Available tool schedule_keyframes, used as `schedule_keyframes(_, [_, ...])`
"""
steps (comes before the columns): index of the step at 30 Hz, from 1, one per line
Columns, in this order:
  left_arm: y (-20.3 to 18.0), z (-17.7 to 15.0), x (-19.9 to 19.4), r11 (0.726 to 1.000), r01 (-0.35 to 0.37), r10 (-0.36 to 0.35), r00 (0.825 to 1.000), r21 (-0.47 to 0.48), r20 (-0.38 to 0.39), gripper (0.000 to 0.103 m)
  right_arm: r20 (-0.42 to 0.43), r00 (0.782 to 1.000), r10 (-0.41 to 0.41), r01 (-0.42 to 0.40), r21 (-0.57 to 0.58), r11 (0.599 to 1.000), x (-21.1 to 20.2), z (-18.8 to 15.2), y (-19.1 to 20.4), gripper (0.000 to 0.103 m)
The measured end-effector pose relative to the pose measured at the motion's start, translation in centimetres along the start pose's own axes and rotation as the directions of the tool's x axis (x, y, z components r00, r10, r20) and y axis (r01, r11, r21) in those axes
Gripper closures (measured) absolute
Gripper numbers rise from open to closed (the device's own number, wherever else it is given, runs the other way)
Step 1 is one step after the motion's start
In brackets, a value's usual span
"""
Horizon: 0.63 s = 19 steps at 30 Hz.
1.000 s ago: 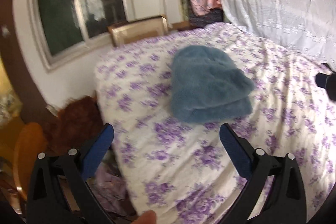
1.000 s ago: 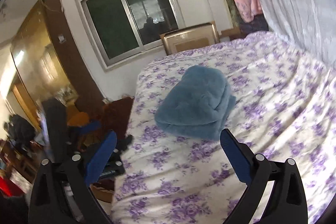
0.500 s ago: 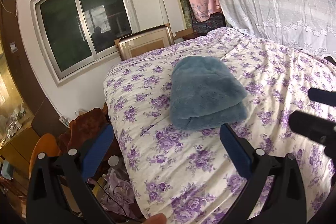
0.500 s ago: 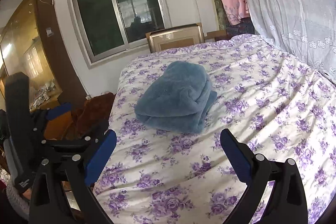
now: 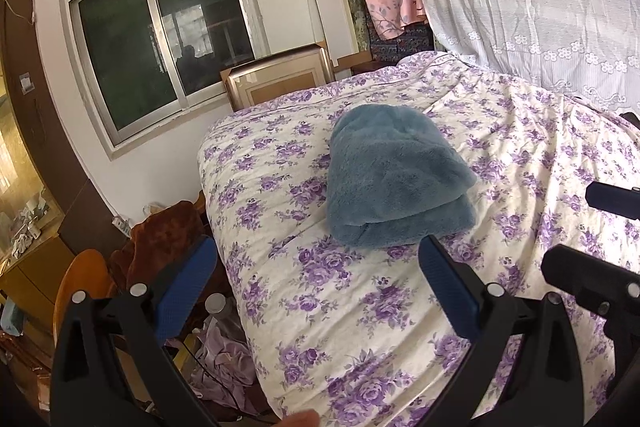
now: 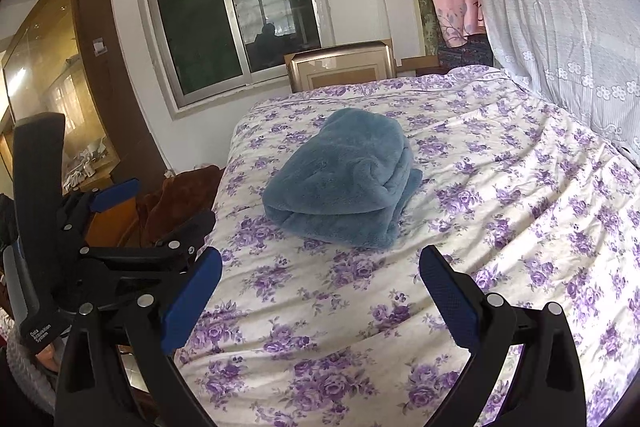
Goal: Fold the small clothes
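A fluffy blue-grey garment (image 5: 394, 179) lies folded into a thick bundle on the bed (image 5: 360, 307), which has a white cover with purple flowers. In the left wrist view my left gripper (image 5: 318, 291) hangs open above the bed's near edge, short of the bundle, with nothing between its blue pads. The right wrist view shows the same folded garment (image 6: 344, 183) ahead of my right gripper (image 6: 320, 297), also open and empty. The right gripper's black frame (image 5: 592, 287) shows at the left view's right edge, and the left gripper's frame (image 6: 116, 247) stands at the right view's left.
A window (image 6: 236, 15) and a framed panel (image 6: 340, 71) stand behind the bed. A lace curtain (image 6: 560, 27) hangs on the right. Left of the bed are a brown garment (image 5: 164, 239), an orange chair (image 5: 80, 287), loose clothes on the floor (image 5: 224, 359) and a wooden cabinet (image 6: 60, 67).
Both grippers have drawn back and risen from the bed, so the folded garment looks smaller and further off. Each stays open and empty. The bundle has not moved.
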<state>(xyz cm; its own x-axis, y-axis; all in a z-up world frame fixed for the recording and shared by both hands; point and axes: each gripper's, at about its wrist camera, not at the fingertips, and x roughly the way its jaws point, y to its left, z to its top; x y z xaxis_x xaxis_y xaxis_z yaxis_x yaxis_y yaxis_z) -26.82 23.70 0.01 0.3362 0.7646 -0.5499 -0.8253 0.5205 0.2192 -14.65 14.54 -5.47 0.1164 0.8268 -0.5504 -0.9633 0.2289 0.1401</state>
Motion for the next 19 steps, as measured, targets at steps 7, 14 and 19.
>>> schedule_keyframes(7, [-0.03, -0.33, -0.25, 0.999, 0.032, -0.032, 0.999, -0.018, 0.000, 0.005, 0.003, 1.000, 0.002, -0.002, 0.002, 1.000, -0.20, -0.01, -0.05, 0.003])
schedule_keyframes(14, [-0.35, -0.25, -0.19, 1.000, 0.024, -0.025, 0.999, -0.014, -0.021, 0.005, 0.006, 1.000, 0.003, -0.003, 0.009, 1.000, -0.24, 0.13, -0.06, 0.003])
schedule_keyframes(19, [-0.67, -0.15, -0.34, 0.999, 0.047, -0.047, 0.999, -0.003, -0.014, 0.005, 0.007, 1.000, 0.003, -0.003, 0.008, 1.000, -0.27, 0.12, -0.07, 0.003])
